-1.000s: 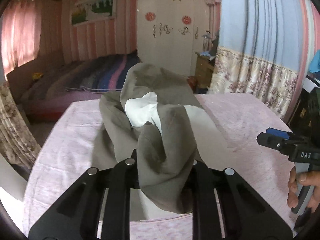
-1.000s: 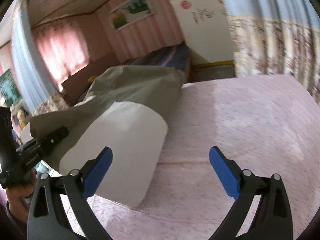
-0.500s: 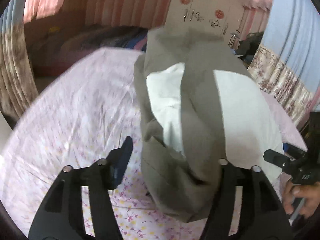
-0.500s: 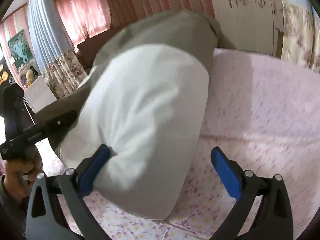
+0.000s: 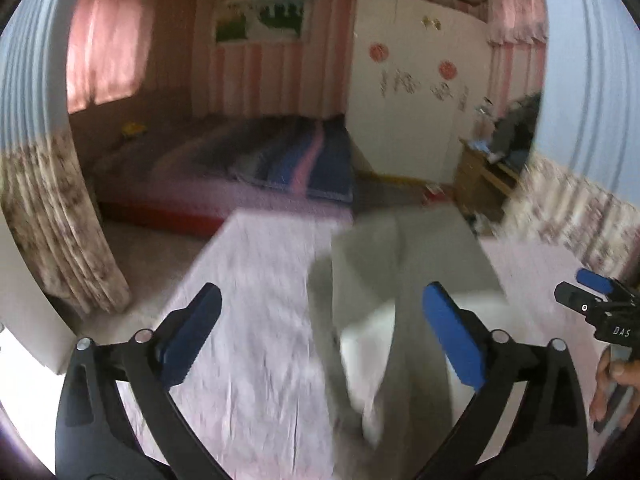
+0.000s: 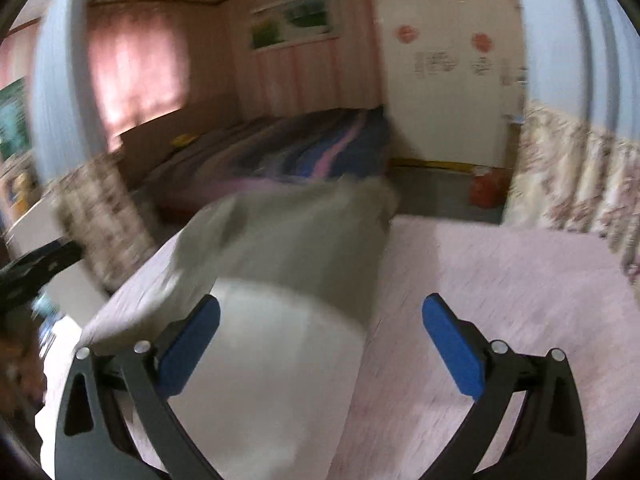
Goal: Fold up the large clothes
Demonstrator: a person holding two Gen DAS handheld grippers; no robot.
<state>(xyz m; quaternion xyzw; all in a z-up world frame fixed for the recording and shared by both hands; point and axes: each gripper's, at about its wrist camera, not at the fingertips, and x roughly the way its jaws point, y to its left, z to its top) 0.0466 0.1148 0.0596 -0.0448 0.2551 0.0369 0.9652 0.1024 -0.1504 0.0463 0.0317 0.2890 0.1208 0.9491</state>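
Desk [image 5: 256,360]: we see a pink flowered cloth over it, giving a broad flat surface for folding.

Garment [image 5: 400,280]: grey with white lining, it lies lengthwise down the desk as a long folded strip, apparently laid there so that the next fold can follow.

Left gripper [image 5: 320,340]: its fingers have just been opening and stand spread wide, empty above the near end of the garment.

Right gripper [image 6: 320,344]: its blue fingers are equally wide apart, holding nothing, with the garment's white part below and between them.

dim pink window [image 5: 108,48] light, heavy motion blur, fisheye-warped edges.
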